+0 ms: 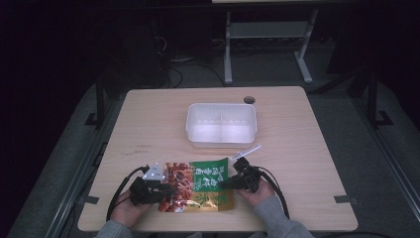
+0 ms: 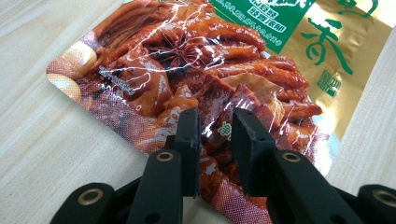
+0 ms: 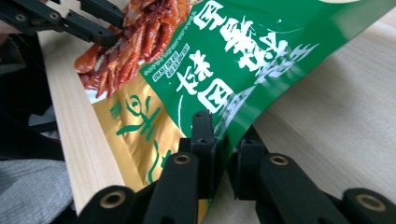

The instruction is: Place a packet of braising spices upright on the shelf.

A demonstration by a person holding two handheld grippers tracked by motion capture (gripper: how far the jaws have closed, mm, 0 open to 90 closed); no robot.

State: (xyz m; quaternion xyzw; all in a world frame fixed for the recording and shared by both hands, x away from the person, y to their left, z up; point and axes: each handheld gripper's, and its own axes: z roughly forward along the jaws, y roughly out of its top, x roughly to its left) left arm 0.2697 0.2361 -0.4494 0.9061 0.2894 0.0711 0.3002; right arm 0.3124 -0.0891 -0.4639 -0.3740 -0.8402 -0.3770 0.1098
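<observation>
Snack pouch lying flat at near tabletop edge, between both hand-held grippers. Left hand-held gripper hovering over red printed end, jaws narrowly parted, not pinching. Right hand-held gripper clamping green end, foil edge lifting between jaws. Pouch likely light, floppy, glossy film slippery; best gripping flat sealed edges. White compartment tray sitting beyond grippers.

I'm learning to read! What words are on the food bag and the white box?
Snack packet, gold part: one big green Chinese character, looks like "香".
Its green panel: large white Chinese characters, tilted, not surely readable.
Small print: too small to read.
White container: no writing seen.
</observation>
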